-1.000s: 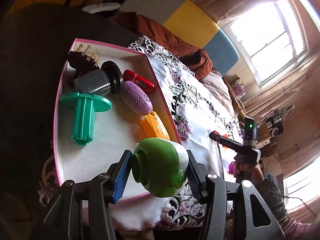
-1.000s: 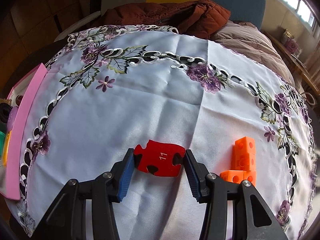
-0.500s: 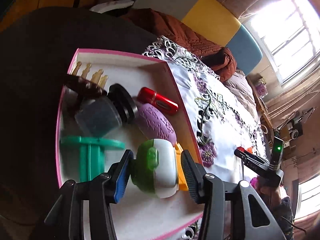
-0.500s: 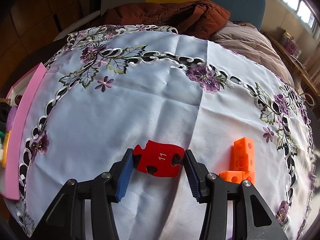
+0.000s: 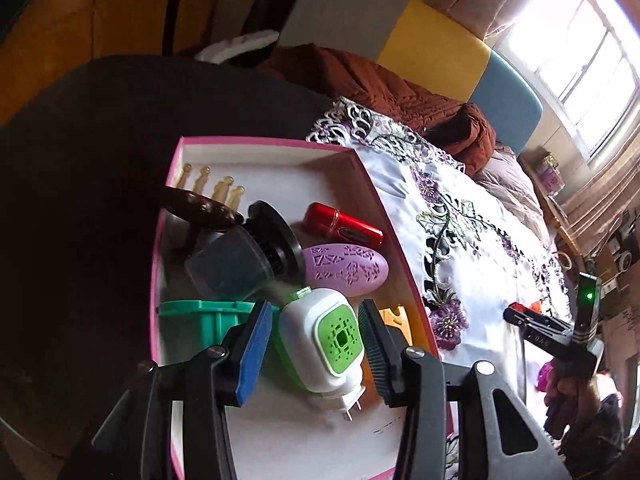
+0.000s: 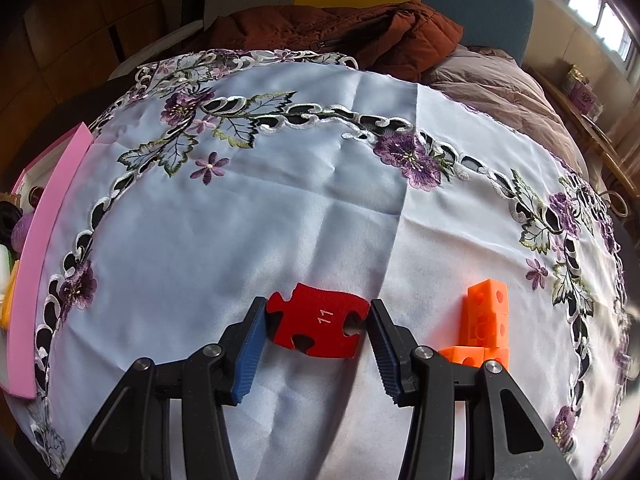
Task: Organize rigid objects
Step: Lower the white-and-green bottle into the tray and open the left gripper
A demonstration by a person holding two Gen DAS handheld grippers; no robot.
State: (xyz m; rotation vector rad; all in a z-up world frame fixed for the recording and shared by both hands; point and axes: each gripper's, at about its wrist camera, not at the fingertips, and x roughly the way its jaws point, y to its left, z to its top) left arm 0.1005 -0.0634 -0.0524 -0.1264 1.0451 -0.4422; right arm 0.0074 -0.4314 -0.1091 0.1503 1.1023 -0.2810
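My left gripper (image 5: 314, 308) hangs over the pink-rimmed white tray (image 5: 260, 142). Its jaws are closing, and the pads press both sides of a green and white plug-in device (image 5: 332, 336) whose prongs point down at the tray floor. In the right wrist view my right gripper (image 6: 318, 306) is shut on a red puzzle piece (image 6: 316, 322) marked 11, low over the white embroidered tablecloth (image 6: 240, 240). Orange cubes (image 6: 486, 320) stand just right of it.
The tray holds a red tube (image 5: 342, 228), a purple oval (image 5: 346, 268), a grey and black cylinder (image 5: 240, 264), a teal plastic part (image 5: 200, 320), a brown comb (image 5: 204, 204) and an orange piece (image 5: 394, 320). A brown jacket (image 6: 340, 32) lies beyond the cloth.
My left gripper has moved from the tray's near corner to over its middle. The device has turned between the narrowing jaws, now showing its grille and prongs. The right gripper has not moved.
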